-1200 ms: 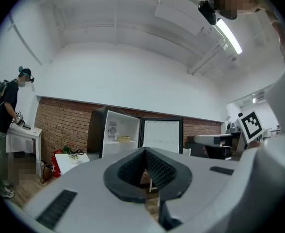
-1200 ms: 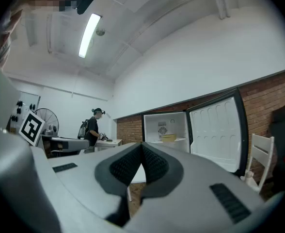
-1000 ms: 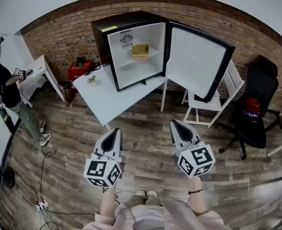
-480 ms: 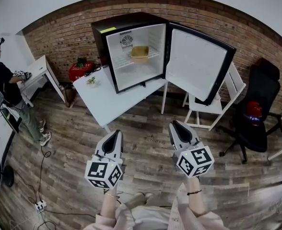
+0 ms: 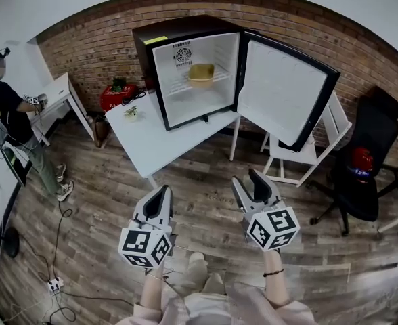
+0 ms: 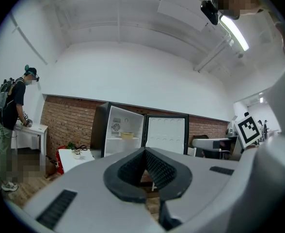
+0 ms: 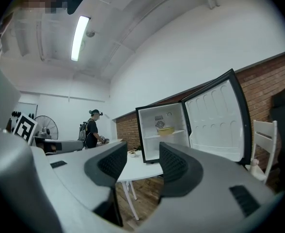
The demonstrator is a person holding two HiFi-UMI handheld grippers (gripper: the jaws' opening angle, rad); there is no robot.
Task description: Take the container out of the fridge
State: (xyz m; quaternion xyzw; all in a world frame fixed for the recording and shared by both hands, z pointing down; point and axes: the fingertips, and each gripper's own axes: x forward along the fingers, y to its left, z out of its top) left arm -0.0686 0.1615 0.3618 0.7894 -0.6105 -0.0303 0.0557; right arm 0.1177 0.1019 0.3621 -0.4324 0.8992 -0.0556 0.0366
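A yellow container sits on the upper wire shelf of a small black fridge that stands on a white table. The fridge door hangs wide open to the right. The container also shows small in the left gripper view, and the container in the right gripper view. Both grippers are far from the fridge, above the wooden floor. My left gripper is shut with nothing in it. My right gripper is opening, its jaws apart with nothing between them.
A person stands at a white desk at the far left. A red box sits behind the table. A white folding chair and a black office chair stand to the right. Cables and a power strip lie on the floor.
My right gripper's jaws have gone from shut to apart. The view has shifted slightly closer to the fridge. The left gripper has stayed shut.
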